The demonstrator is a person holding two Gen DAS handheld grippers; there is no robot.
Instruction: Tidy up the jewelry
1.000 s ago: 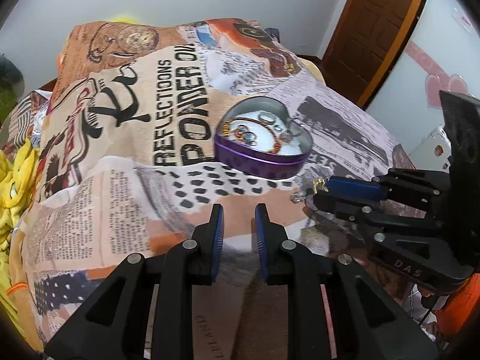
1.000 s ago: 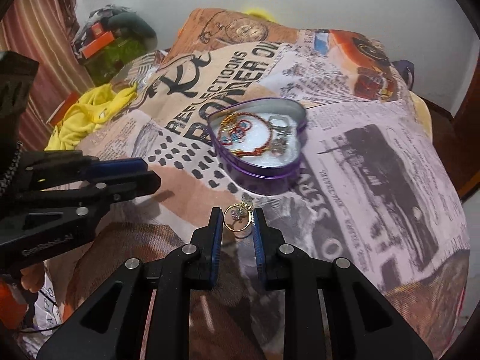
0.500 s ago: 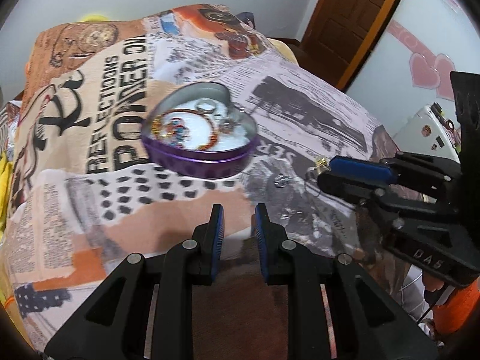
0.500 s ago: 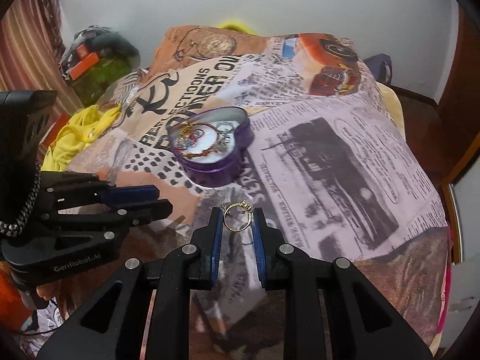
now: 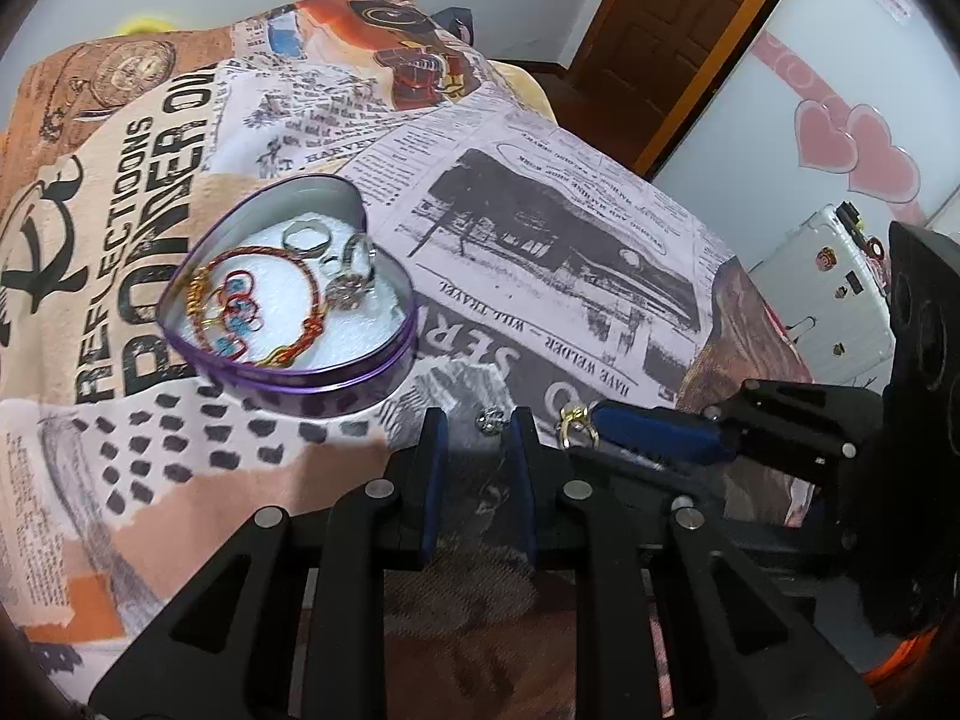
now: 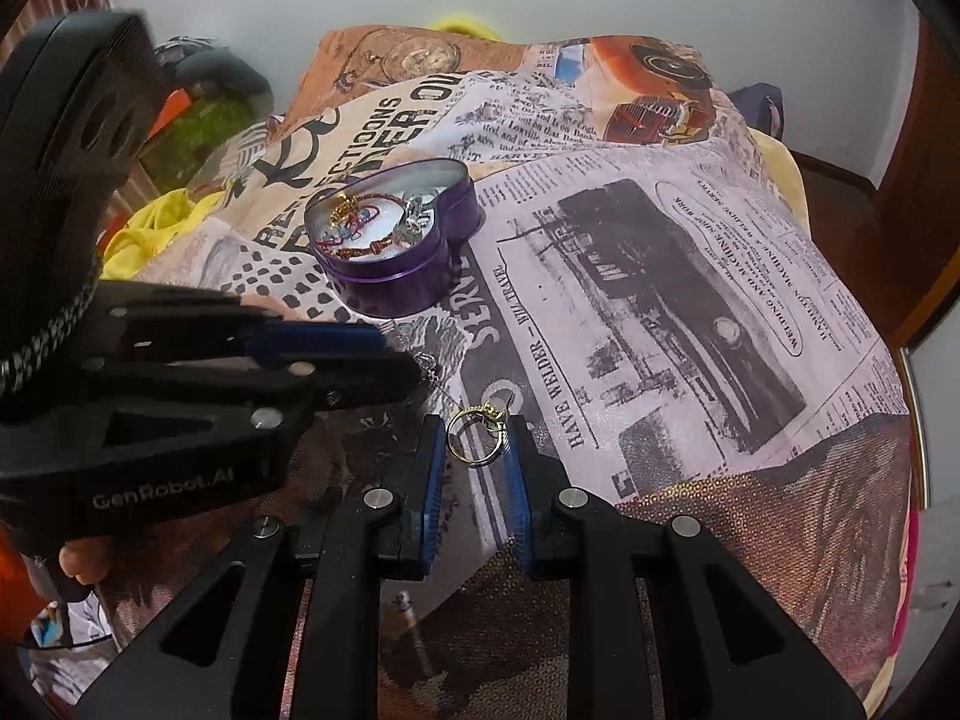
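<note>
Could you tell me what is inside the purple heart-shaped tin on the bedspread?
The purple heart-shaped tin holds a red-and-gold bracelet and silver rings on a white pad. Whatever lies under the pad is hidden.

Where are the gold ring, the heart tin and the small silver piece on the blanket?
gold ring [image 6: 477, 437], right wrist view, lower band between the pads.
heart tin [image 5: 336, 387], left wrist view, purple side wall.
small silver piece [image 5: 491, 420], left wrist view, its shiny top.
</note>
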